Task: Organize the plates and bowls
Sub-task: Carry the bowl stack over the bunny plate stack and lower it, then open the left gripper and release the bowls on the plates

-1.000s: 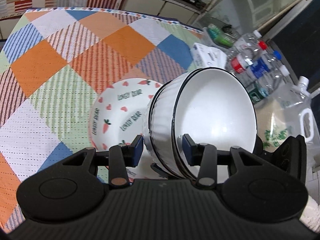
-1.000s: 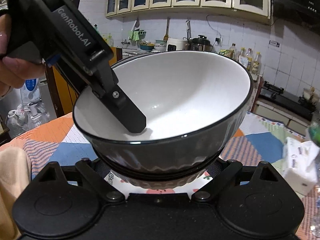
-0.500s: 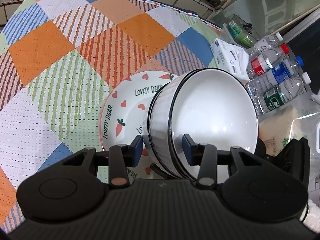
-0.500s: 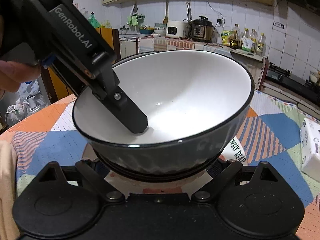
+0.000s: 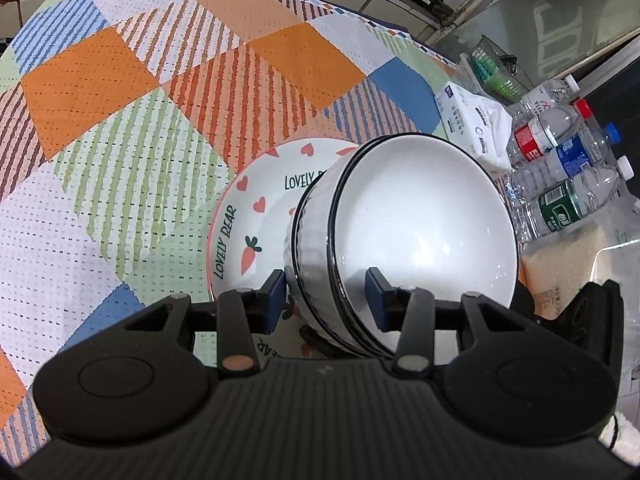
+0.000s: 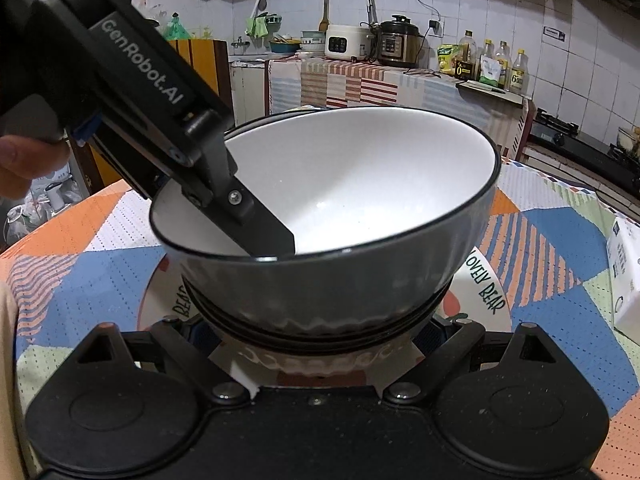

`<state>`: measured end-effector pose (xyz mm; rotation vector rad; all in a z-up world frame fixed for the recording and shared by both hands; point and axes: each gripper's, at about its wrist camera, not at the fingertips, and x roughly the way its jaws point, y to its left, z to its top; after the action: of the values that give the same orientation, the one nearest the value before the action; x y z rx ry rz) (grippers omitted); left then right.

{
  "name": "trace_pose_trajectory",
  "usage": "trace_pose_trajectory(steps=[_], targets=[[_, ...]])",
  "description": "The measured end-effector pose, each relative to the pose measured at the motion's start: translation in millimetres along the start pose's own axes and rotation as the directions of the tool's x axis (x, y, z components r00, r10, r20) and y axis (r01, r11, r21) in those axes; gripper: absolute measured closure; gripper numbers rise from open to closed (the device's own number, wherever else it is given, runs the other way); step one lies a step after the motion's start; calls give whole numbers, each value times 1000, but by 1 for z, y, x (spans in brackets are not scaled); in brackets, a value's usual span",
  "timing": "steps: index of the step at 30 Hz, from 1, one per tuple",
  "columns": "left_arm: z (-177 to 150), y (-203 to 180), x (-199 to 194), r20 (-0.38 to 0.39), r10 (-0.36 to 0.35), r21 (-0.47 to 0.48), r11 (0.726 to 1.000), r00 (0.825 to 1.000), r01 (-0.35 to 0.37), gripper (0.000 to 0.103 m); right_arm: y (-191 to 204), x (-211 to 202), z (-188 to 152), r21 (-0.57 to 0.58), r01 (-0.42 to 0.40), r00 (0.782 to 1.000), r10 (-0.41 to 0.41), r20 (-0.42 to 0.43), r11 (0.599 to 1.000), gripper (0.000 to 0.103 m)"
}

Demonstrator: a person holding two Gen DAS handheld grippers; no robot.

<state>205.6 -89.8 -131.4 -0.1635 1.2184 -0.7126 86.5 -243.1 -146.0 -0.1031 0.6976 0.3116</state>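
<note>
A stack of white ribbed bowls with black rims (image 5: 420, 220) (image 6: 348, 208) is held over a "Lovely Bear" plate (image 5: 256, 208) (image 6: 486, 292) with hearts and carrots, which lies on the checked tablecloth. My left gripper (image 5: 326, 300) is shut on the stack's rim, one finger inside the top bowl (image 6: 264, 232), one outside. My right gripper (image 6: 316, 344) spans the stack's lower part from both sides; its fingertips are hidden under the bowls.
A tissue pack (image 5: 472, 120) (image 6: 626, 272) lies on the table right of the plate. Several water bottles (image 5: 568, 196) and a green basket (image 5: 496, 72) stand beyond the table's right edge. A kitchen counter with cookers (image 6: 372, 44) is behind.
The bowl stack has come lower and nearer the plate, held by both grippers. The plate shows more fully beneath it in both views.
</note>
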Motion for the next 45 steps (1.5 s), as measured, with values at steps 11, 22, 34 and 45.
trace_pose_trajectory(steps=[11, 22, 34, 45], targets=[[-19, -5, -9, 95, 40, 2, 999, 995, -40, 61, -1, -2, 0, 26, 5, 999, -4, -34, 1000, 8], [-43, -33, -61, 285, 141, 79, 982, 948, -170, 52, 2, -52, -16, 119, 63, 998, -63, 2, 991, 8], [-64, -64, -139, 362, 249, 116, 944, 898, -309, 33, 5, -95, 26, 201, 272, 962, -269, -41, 941, 6], [-83, -88, -204, 359, 361, 116, 898, 861, -425, 15, 19, -162, 66, 293, 410, 912, -382, -149, 864, 6]])
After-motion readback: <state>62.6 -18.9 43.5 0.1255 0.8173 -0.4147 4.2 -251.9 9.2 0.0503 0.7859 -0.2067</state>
